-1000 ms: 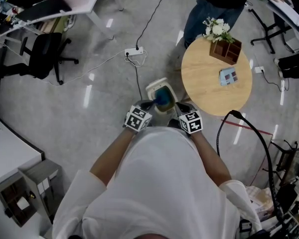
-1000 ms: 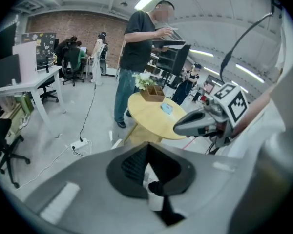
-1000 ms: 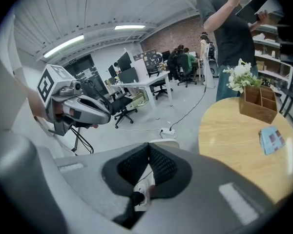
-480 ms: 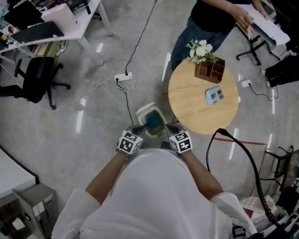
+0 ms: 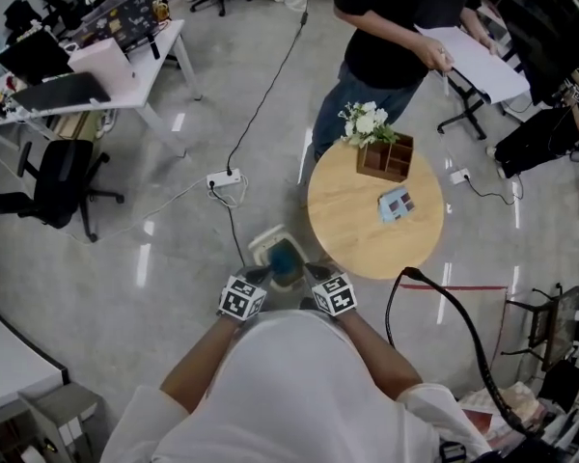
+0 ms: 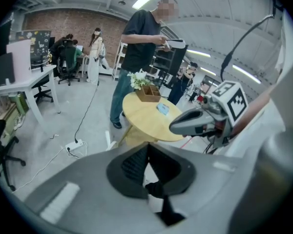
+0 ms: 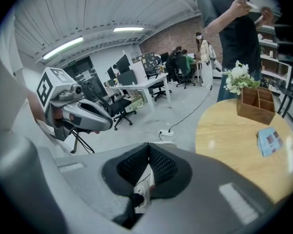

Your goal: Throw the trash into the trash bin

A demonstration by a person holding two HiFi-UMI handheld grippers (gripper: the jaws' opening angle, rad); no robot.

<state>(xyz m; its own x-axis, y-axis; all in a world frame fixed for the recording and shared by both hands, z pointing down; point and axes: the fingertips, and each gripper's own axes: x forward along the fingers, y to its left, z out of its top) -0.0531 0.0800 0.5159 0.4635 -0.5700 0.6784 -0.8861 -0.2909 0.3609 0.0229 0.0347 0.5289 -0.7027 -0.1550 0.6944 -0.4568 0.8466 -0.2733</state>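
between the earlier pictures and now almost nothing has changed at the hands. the left gripper and the right gripper have stayed side by side in front of the person's body, both pointing downward. only the head view has shifted. the round table now sits nearer the middle, and more shows of the other person, who holds a paper.

both grippers are clenched. in each gripper view the dark pads meet at the tip and nothing is held between them. so no trash is in the hands at this moment. i think either the piece has already been dropped or it is not yet picked up, but the pictures do not decide this.

the trash bin stands on the floor at twelve o'clock from the two grippers, just beyond their tips and between them. something blue shows inside it, and i cannot tell if it is a liner or trash.

a small blue packet lies on the table at about two o'clock from the right gripper, well apart from it. beside it is a wooden box with flowers. the packet may be the next piece of trash, though this is only my guess.
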